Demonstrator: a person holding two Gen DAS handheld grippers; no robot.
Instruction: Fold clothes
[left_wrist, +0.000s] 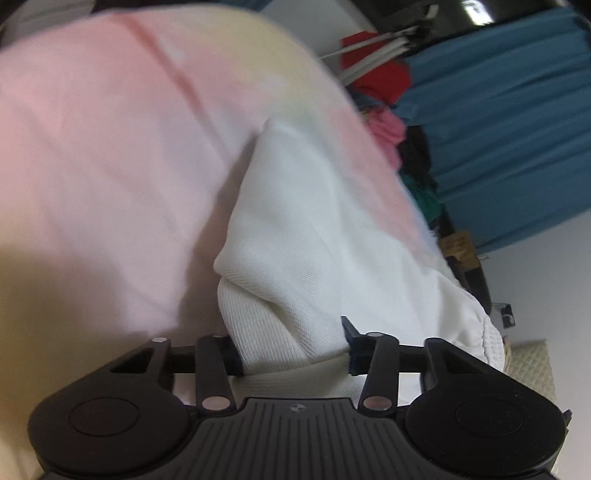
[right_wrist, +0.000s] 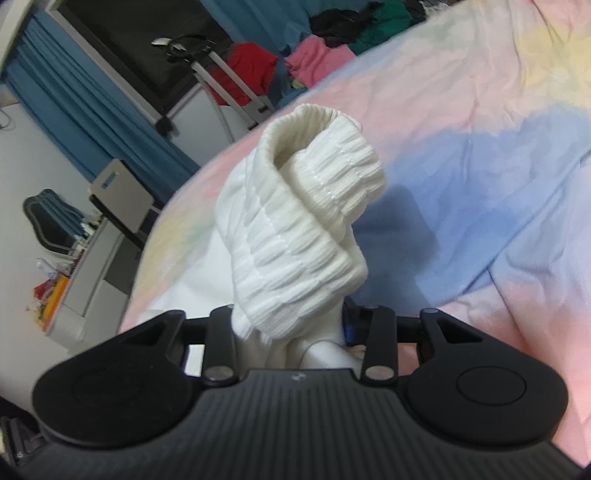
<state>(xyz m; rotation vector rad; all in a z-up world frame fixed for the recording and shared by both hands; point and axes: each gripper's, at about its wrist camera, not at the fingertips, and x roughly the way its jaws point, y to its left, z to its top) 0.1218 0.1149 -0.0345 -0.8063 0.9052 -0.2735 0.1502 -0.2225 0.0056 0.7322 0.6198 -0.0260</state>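
Note:
A white knitted garment (left_wrist: 306, 229) lies lifted over a pastel pink, yellow and blue bedsheet (left_wrist: 110, 147). My left gripper (left_wrist: 293, 349) is shut on a bunched part of it near its ribbed hem. In the right wrist view the same white garment (right_wrist: 295, 229) rises in front of the camera with its ribbed elastic band curled over at the top. My right gripper (right_wrist: 290, 325) is shut on the ribbed band, and its fingertips are hidden in the cloth. The bedsheet (right_wrist: 480, 129) spreads behind it.
A pile of clothes, red (right_wrist: 247, 70), pink (right_wrist: 317, 59), green and black, lies beyond the bed's far edge. Blue curtains (left_wrist: 509, 122) hang behind. A metal stand (right_wrist: 236, 88) and a desk with clutter (right_wrist: 92, 266) stand beside the bed.

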